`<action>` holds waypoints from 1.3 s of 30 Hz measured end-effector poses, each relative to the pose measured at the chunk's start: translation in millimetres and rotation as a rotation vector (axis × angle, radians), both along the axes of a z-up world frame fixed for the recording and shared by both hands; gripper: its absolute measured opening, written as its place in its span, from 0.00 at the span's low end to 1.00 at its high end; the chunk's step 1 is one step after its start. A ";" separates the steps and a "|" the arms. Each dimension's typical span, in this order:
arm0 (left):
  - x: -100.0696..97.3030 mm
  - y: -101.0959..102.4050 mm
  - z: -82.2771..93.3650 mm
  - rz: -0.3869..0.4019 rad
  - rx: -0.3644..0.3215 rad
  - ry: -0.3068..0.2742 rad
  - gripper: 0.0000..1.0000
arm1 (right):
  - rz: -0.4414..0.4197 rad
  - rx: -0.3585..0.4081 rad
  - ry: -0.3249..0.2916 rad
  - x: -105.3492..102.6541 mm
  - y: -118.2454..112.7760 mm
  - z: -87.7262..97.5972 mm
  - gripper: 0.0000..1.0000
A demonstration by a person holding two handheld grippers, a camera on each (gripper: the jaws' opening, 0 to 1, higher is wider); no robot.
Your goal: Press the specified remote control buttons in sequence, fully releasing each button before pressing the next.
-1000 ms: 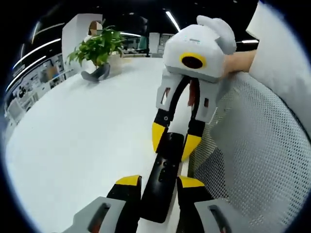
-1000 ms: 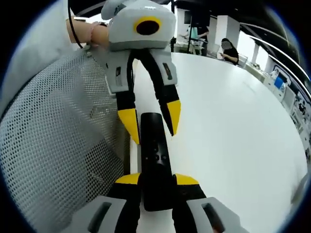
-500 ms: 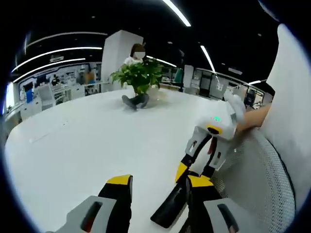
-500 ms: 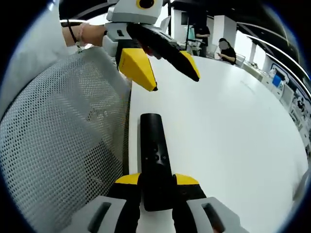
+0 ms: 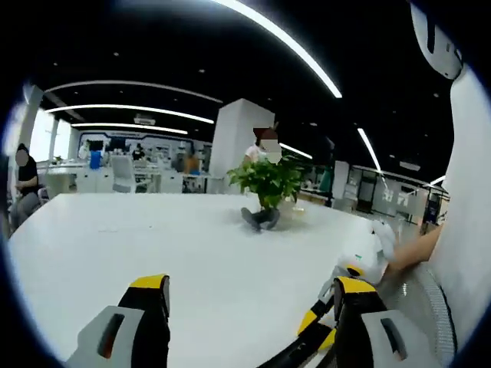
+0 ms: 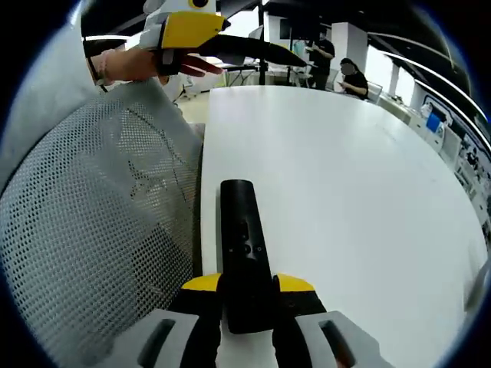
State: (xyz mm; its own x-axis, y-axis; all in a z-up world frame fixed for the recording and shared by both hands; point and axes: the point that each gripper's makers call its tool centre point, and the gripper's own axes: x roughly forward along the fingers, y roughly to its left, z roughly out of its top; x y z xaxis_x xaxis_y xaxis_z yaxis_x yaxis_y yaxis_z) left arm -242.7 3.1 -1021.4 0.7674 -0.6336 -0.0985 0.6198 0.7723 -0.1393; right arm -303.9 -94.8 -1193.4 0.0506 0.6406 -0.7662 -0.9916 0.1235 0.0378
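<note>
1. The remote control (image 6: 244,257) lies lengthwise on the white worktop (image 6: 360,192), close to its edge beside a mesh chair back (image 6: 100,230); its near end sits between the yellow-tipped jaws of the right tongs (image 6: 247,285), which are narrowed onto it and hold it steady
2. The left tongs (image 5: 249,295) have their jaws wide apart with nothing between them; in the right gripper view they hang (image 6: 222,42) well above the far end of the remote, apart from it
3. In the left gripper view the camera looks out over the worktop toward a potted plant (image 5: 266,188), with just a dark sliver of the remote (image 5: 295,354) low between the jaws
4. Judged from this, no button is under pressure: the step in hand is the release between presses
5. The next move calls for bringing one left jaw tip down onto the wanted button, a small target on the remote's upper face, while the right tongs keep the remote from sliding
</note>
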 end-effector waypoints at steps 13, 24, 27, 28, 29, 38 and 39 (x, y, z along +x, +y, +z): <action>-2.9 26.2 16.4 0.104 -0.109 -0.092 1.00 | -0.020 -0.070 -0.002 -2.8 -8.0 2.8 0.29; -6.9 25.4 16.6 0.104 -0.039 -0.140 0.99 | 0.006 -0.155 -0.047 -2.3 -14.8 -3.3 0.22; -6.9 27.3 17.0 0.114 -0.025 -0.149 0.98 | 0.008 -0.157 -0.040 -2.0 -14.2 -3.4 0.22; -6.5 28.8 16.0 0.122 -0.019 -0.146 0.98 | 0.009 -0.158 -0.038 -1.5 -14.3 -3.6 0.22; -6.3 30.1 15.2 0.130 -0.026 -0.134 0.98 | 0.009 -0.159 -0.034 -0.5 -13.9 -3.7 0.22; -4.8 36.4 9.9 0.164 -0.051 -0.071 1.00 | 0.008 -0.168 -0.017 9.0 -12.6 -2.9 0.22; -4.8 36.4 9.8 0.165 -0.049 -0.071 1.00 | 0.010 -0.171 -0.018 11.2 -12.4 -2.8 0.22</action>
